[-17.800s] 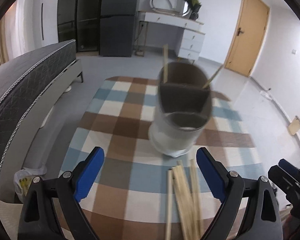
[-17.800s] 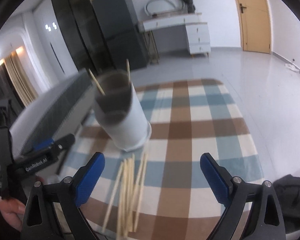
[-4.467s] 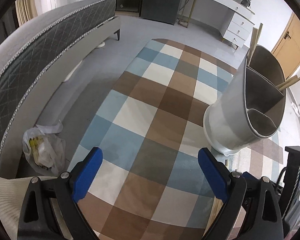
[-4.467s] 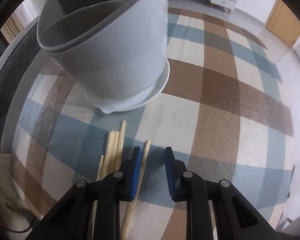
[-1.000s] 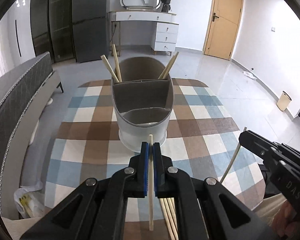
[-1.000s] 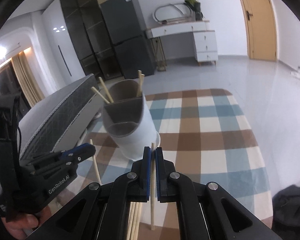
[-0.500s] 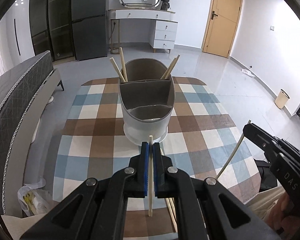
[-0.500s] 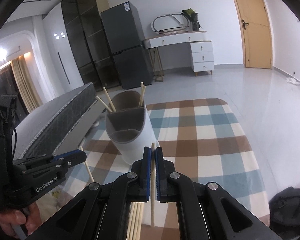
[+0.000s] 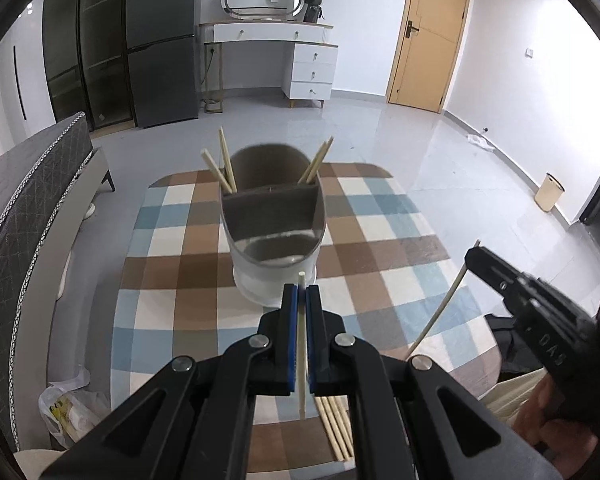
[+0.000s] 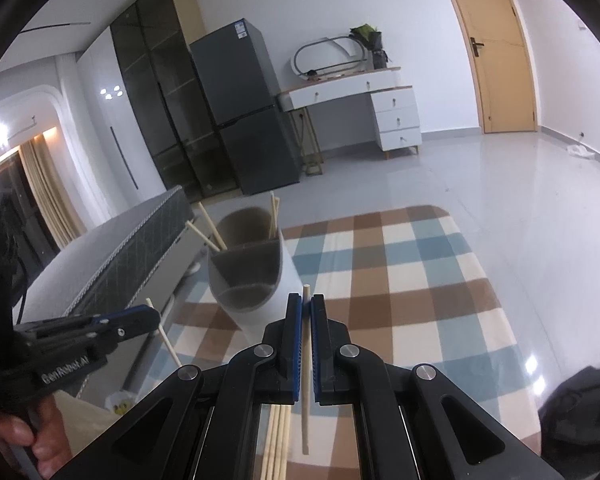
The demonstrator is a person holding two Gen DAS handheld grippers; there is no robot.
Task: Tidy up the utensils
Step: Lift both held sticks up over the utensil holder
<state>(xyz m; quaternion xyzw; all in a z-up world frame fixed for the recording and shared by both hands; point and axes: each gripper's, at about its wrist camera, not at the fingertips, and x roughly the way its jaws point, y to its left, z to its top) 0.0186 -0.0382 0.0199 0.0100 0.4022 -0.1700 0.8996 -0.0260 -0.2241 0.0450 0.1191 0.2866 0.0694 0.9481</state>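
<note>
Left wrist view | left gripper (image 9: pixel 302 294) clamped on pale wooden chopstick (image 9: pixel 301 360); right gripper (image 10: pixel 306 306) pinches another (image 10: pixel 306 364) | grey-lined white divided holder (image 9: pixel 274 236) ahead on checked rug (image 9: pixel 172 280) | light, stiff, slippery sticks; grip mid-shaft.

Each gripper is a black plastic clamp with two angular arms pivoting on silver round-head screws. The left gripper (image 9: pixel 302 292) and the right gripper (image 10: pixel 306 300) carry blue pads on the inner finger faces. Raised white lettering marks the housing sides (partly legible, "GenRobot.AI" on the left unit)
</note>
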